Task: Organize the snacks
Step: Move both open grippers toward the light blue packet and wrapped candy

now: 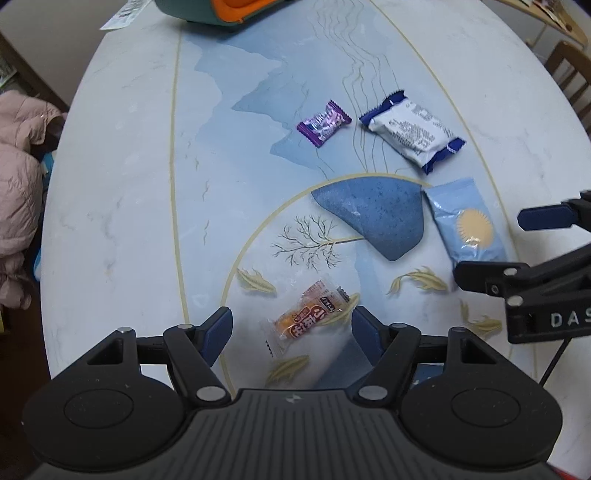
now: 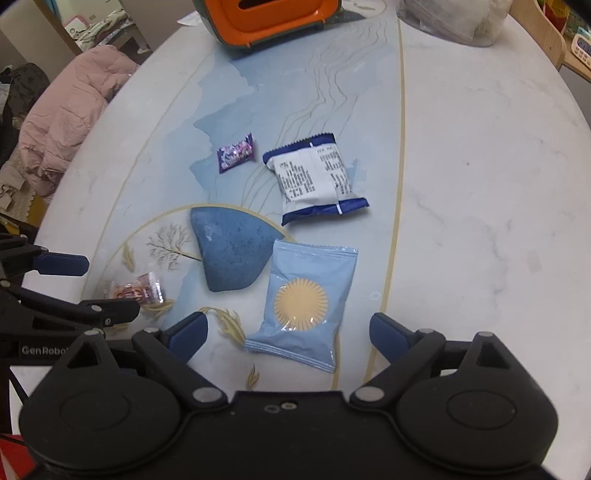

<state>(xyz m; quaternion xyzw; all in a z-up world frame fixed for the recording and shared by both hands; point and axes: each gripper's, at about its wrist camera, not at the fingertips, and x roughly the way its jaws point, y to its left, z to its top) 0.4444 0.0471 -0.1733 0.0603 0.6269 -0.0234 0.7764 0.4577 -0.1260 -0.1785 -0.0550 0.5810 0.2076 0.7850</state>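
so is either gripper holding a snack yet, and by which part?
Nothing held. Left gripper is open, straddling the orange snack packet without touching. Right gripper is open over the light blue sun packet, pads clear.

Right gripper (image 2: 289, 332) pts down at table (image 2: 461, 184), jaws wide apart, nothing pressed btwn pads. Light-blue sun-print packet (image 2: 306, 302) lies flat btwn them, near end just inside the fingertips. Beyond it: white/navy packet (image 2: 316, 177), w/ small purple candy (image 2: 236, 152) to its left. Left gripper (image 2: 88, 288) comes in from left edge, jaws apart around orange-red clear-wrap snack (image 2: 136, 290); contact unclear. Orange bin (image 2: 273, 18) at far edge. Pink jacket (image 2: 70, 110) off table, left.
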